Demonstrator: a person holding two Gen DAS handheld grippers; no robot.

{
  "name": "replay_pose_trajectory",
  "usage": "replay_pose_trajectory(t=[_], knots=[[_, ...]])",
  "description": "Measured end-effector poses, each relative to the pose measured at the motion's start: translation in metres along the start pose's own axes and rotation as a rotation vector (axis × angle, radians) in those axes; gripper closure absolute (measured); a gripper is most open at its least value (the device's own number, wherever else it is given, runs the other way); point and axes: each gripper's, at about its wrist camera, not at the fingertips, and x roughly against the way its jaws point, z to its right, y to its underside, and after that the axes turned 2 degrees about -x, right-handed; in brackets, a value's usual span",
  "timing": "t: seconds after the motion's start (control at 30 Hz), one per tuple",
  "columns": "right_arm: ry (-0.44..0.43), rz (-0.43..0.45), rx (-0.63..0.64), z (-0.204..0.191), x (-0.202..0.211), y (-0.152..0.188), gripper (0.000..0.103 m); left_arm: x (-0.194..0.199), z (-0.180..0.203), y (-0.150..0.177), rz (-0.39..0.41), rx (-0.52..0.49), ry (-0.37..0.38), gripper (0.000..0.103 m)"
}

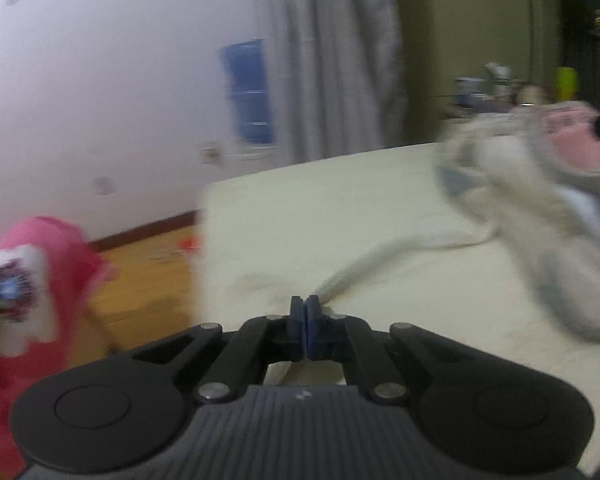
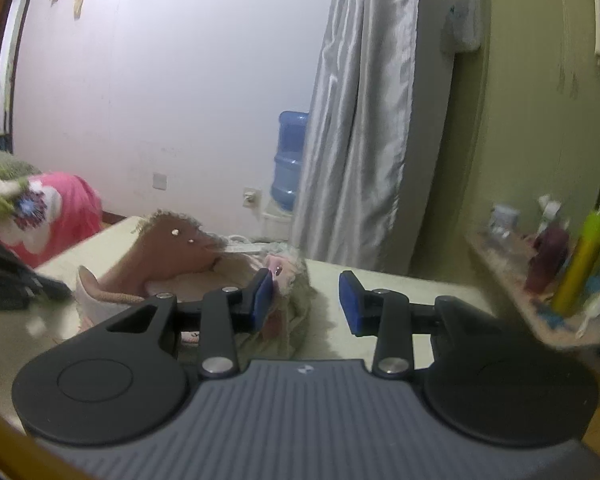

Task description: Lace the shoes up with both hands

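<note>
Left tool (image 1: 306,304): its blue pads are pressed together, pinching the end of a pale shoelace (image 1: 380,258); the tool sits low over the cream surface (image 1: 300,208).
Shoelace: runs from the closed pads up and to the right across the surface to the shoe (image 1: 556,216); blurred, so whether it is taut cannot be told.
Shoe, left wrist view: pale grey-white with a pink lining, lying on the surface to the right of the left tool and well apart from it; heavily blurred, so the eyelets cannot be read.
Right tool (image 2: 306,300): the blue pads stand wide apart with nothing between them.
Shoe, right wrist view (image 2: 172,256): brownish-pink inside, frayed pale edge, two small eyelets visible on the raised flap; it lies on the surface (image 2: 400,284) to the left of the right tool and just behind its left finger (image 2: 262,298), which overlaps the shoe's fuzzy edge. Contact cannot be told.
Water bottle (image 2: 290,160): blue, behind the shoe, against the white wall beside the grey curtain (image 2: 360,120).
Pink cloth (image 2: 60,208): left of the shoe, beyond the surface's edge.
Shelf (image 2: 540,280): right of the shoe and the right tool, holding blurred bottles, one of them yellow-green (image 2: 580,264).
</note>
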Motion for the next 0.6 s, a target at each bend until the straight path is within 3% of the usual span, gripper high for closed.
replay_pose_trajectory(t=[0.1,0.2,0.37,0.47,0.53,0.6], knots=[[0.004,-0.001,-0.037,0.006,-0.001,0.001,0.068,0.003,-0.032,0.015,-0.033,0.067,-0.08,0.102],[0.013,-0.005,-0.054,0.011,-0.002,0.002,0.068,0.006,-0.059,0.035,-0.081,0.157,-0.044,0.102],[0.007,-0.017,-0.063,0.013,-0.004,0.001,0.068,0.02,-0.054,0.05,-0.048,0.11,-0.076,0.102],[0.021,-0.013,-0.058,0.009,-0.003,0.0,0.068,0.02,-0.048,0.06,-0.042,0.124,-0.051,0.101],[0.03,-0.012,-0.055,0.008,-0.002,0.0,0.068,0.026,-0.045,0.069,-0.013,0.159,-0.048,0.091],[0.032,-0.014,-0.05,0.008,-0.002,0.0,0.068,0.034,-0.046,0.082,0.014,0.219,-0.041,0.075]])
